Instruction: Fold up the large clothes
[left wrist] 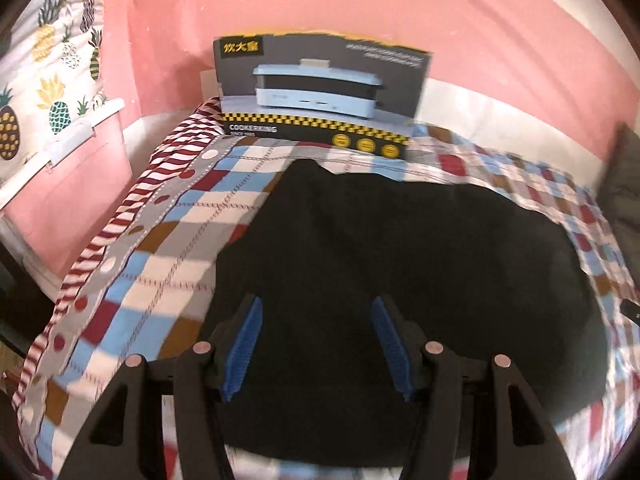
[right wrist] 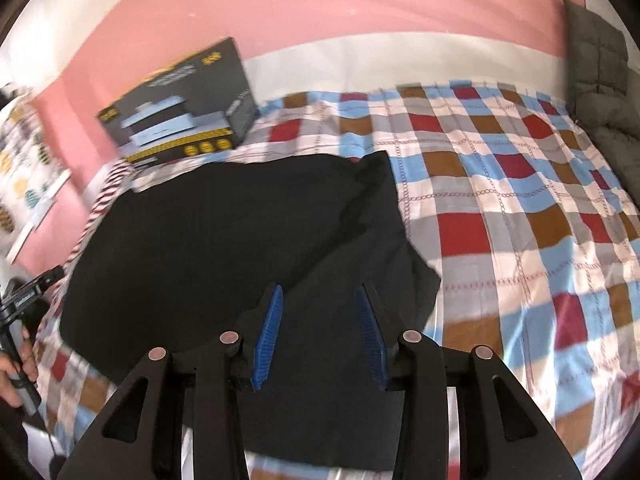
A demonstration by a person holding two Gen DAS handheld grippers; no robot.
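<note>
Looking from the left wrist, the left gripper (left wrist: pixel 316 344) stood open and empty over the black garment (left wrist: pixel 400 260), which lay on the checked bedsheet (left wrist: pixel 172 240) near the cooker box (left wrist: pixel 320 96). From the right wrist, the right gripper (right wrist: pixel 318 336) was also open above the garment's near edge. A pinch there might catch the sheet too, because both fabrics lay together.

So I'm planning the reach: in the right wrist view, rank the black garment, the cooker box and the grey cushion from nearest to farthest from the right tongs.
1. Black garment: directly under the right tongs.
2. Cooker box: far left, by the pink wall.
3. Grey cushion: far right corner.
</note>
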